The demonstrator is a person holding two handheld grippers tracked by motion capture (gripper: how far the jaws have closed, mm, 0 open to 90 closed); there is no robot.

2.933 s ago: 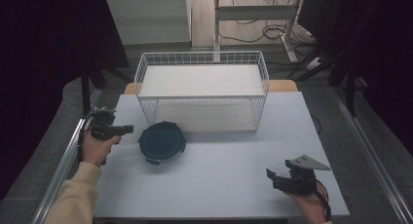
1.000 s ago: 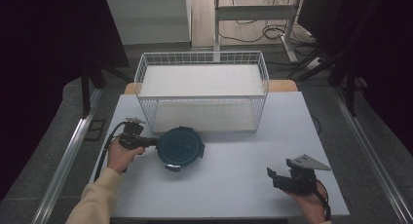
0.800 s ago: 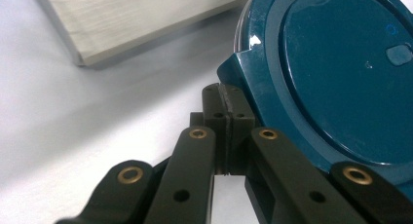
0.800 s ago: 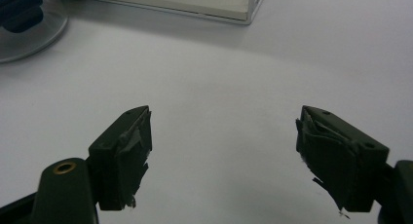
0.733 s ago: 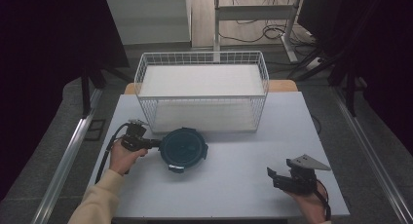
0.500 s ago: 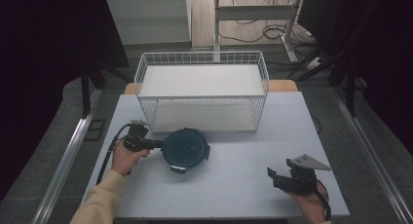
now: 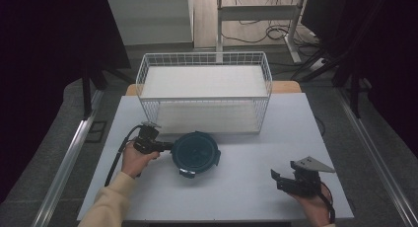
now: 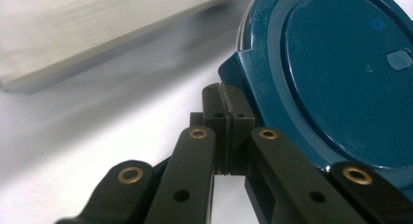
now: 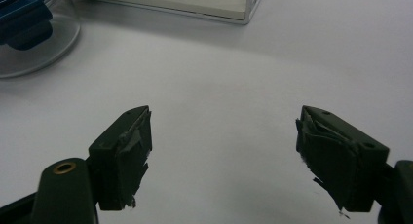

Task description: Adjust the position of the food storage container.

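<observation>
A round container with a dark teal clip-on lid sits on the white table, in front of the wire basket. My left gripper lies level at its left side, jaws shut together. In the left gripper view the closed tips press against the lid's side clip, with nothing between them. My right gripper rests near the table's front right corner, pointing left, well apart from the container. Its jaws stand open over bare table, and the container's clear bowl shows far off.
A white wire basket with a white board inside stands at the back middle of the table. Dark floor, desk legs and cables lie beyond it. A metal rail runs along the table's left side.
My left hand has slid to the right, and the teal container has moved right with it along the basket's front. The right gripper has stayed put.
</observation>
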